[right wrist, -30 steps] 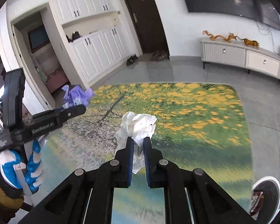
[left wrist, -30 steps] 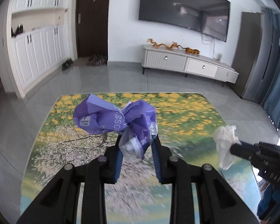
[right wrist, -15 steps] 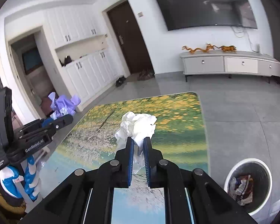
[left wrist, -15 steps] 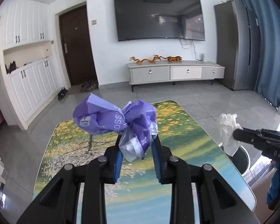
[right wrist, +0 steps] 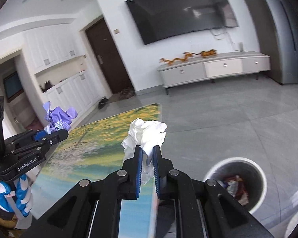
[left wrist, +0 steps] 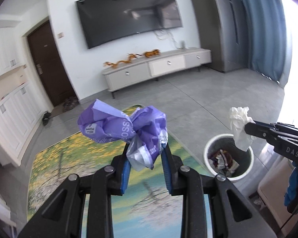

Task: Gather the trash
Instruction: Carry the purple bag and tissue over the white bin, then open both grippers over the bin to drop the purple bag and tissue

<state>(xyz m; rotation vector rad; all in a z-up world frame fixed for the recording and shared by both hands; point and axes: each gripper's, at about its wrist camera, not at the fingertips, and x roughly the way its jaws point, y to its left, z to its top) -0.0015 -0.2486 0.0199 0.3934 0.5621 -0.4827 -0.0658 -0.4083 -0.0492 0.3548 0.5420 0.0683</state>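
1. While both tools are raised above the table (left wrist: 49, 158), a crumpled purple plastic wrapper (left wrist: 125, 127) is seen clamped between the blue pads of the left tool (left wrist: 146, 154), with most of the wrapper bulging out above the fingertips.
2. A wad of white tissue (right wrist: 147, 134) is gripped by the right tool (right wrist: 148, 154), its jaws drawn close together on the paper.
3. In the left wrist view, the right tool (left wrist: 248, 127) is shown at the right edge with the white tissue (left wrist: 240, 127) hanging above the trash bin (left wrist: 208, 148).
4. The trash bin (right wrist: 260, 176), a white-rimmed round container, is placed on the grey tiled floor (right wrist: 218, 119) just beside the table's right edge, and mixed wrappers are seen inside it.
5. In the right wrist view, the left tool (right wrist: 49, 134) is shown at the far left, held in a blue and white gloved hand (right wrist: 19, 194), well apart from the bin.
6. The table (right wrist: 101, 142) is covered by a printed scene of yellow blossoms and water.
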